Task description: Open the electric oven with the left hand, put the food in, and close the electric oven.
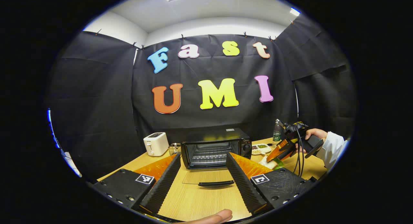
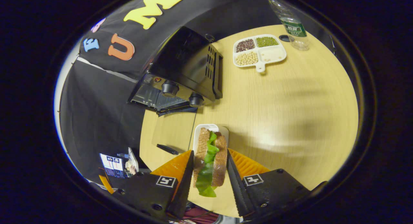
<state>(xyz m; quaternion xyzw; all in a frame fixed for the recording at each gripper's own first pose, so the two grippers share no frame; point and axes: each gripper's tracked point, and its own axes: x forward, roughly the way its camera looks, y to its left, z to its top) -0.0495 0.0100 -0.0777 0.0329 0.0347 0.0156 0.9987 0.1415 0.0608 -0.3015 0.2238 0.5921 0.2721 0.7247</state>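
While the electric oven [image 1: 215, 148] sits at the centre of the left gripper view with its glass door [image 1: 208, 178] folded flat onto the bench [image 1: 196, 201], your left gripper [image 1: 201, 175] hangs in front of it with its fingers spread wide and nothing between them. The door's black handle [image 1: 216, 183] lies between the two fingers, untouched. A white toaster [image 1: 156, 143] stands left of the oven, and at the right of that frame your hand [image 1: 314, 135] carries the right gripper [image 1: 280, 153] low over the bench.

In the right gripper view your right gripper [image 2: 209, 172] has its fingers pressed on both bread sides of the sandwich [image 2: 209, 156], green leaves showing between the slices. A white plate [image 2: 210, 129] lies just under the sandwich's far end. The oven [image 2: 180, 72] is at upper left, well apart from the sandwich; a divided tray of beans [image 2: 259, 51] and a water bottle [image 2: 292, 24] sit toward the top.
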